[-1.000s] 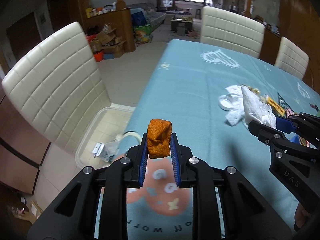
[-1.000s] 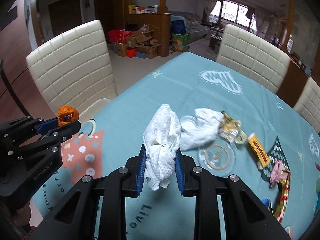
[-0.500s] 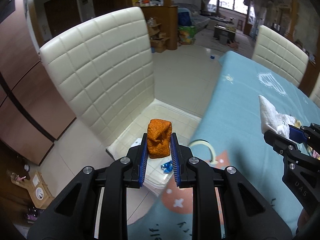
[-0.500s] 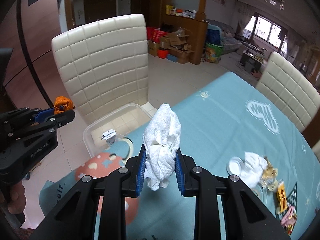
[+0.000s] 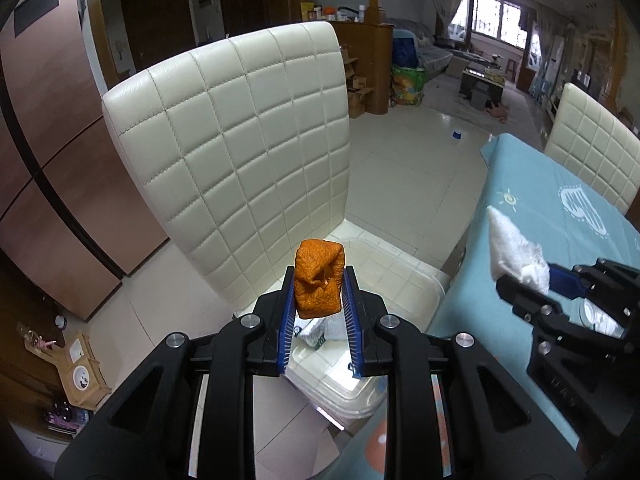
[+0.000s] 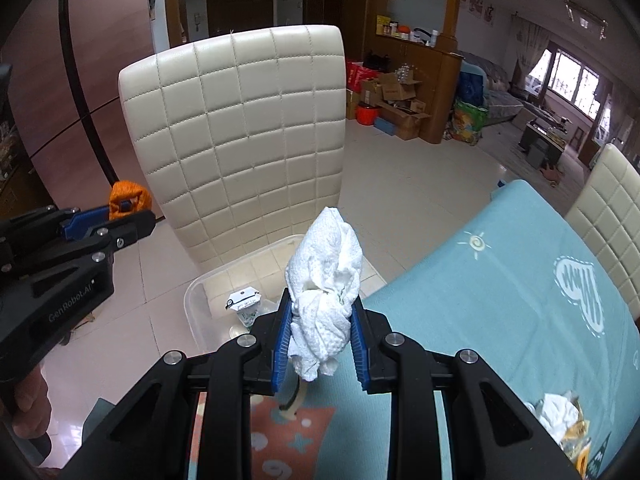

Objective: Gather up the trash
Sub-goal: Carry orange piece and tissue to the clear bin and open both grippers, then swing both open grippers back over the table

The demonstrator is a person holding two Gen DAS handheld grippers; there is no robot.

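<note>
Left hand-held gripper [image 5: 319,312]: I see its blue pads pinching an orange peel [image 5: 319,288], which stands up above the fingertips.
Right hand-held gripper [image 6: 319,332]: I have it clamped on a crumpled white paper towel [image 6: 326,296], the wad rising well above the pads and hanging a little below them.
Below the two loads: a clear plastic bin [image 6: 196,312] sits on the tiled floor [image 6: 408,184], just beside the bench edge; in the left wrist view the orange peel hangs over it.
Inside the bin: a small white carton [image 6: 245,306] with green print lies near the left wall.
Behind the bin: a cream quilted chair [image 5: 248,160] stands upright, its back facing me.
Bench [image 6: 500,300]: covered in a light blue cloth with white drawings and a salmon-coloured patch near my grippers.
Trash left on the bench: a pile of white tissue and yellow wrappers [image 6: 564,424] at the lower right of the right wrist view, well apart from the bin.
Person: fingers of a hand [image 6: 30,404] grip the left handle at the frame's lower left.
</note>
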